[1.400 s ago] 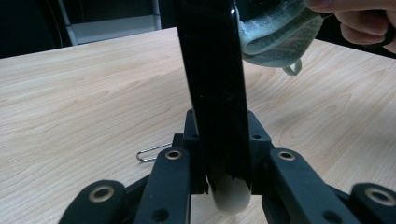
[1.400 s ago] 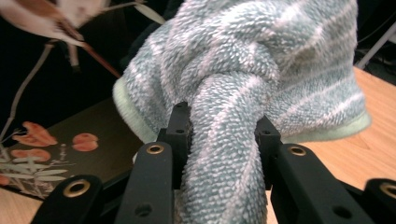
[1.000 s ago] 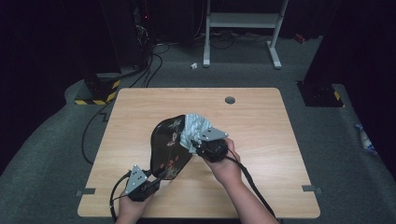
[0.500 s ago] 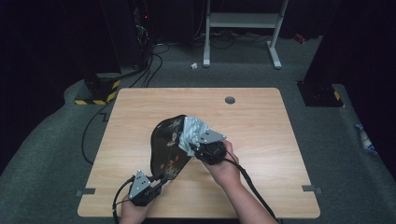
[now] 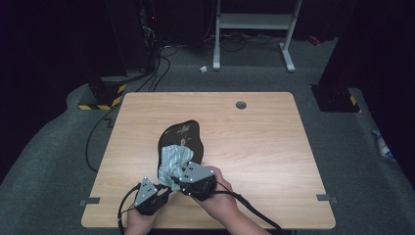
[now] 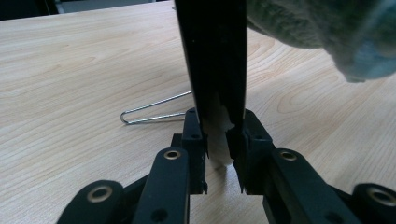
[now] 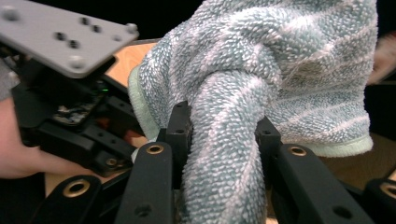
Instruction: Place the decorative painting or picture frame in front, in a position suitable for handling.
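Observation:
A black oval plate [image 5: 182,133] with a painted flower pattern stands tilted over the wooden table [image 5: 259,147]. My left gripper [image 5: 164,189] has just been closing and is shut on the plate's near edge [image 6: 215,56], which stands upright between the jaws of the left gripper [image 6: 218,154]. A teal and white striped towel [image 5: 175,159] lies bunched against the plate's lower part. My right gripper [image 5: 179,175] is shut on a twisted fold of the towel [image 7: 261,70], which sits between the jaws of the right gripper [image 7: 219,135].
A thin wire loop [image 6: 154,109] lies flat on the table just behind the plate. A round cable hole [image 5: 241,105] sits near the far edge. Cables [image 5: 161,58] and a white frame [image 5: 254,22] lie on the floor beyond the table.
My right gripper has drawn the towel down the plate, from its far right part toward the near edge and the left gripper. The left hand has barely shifted.

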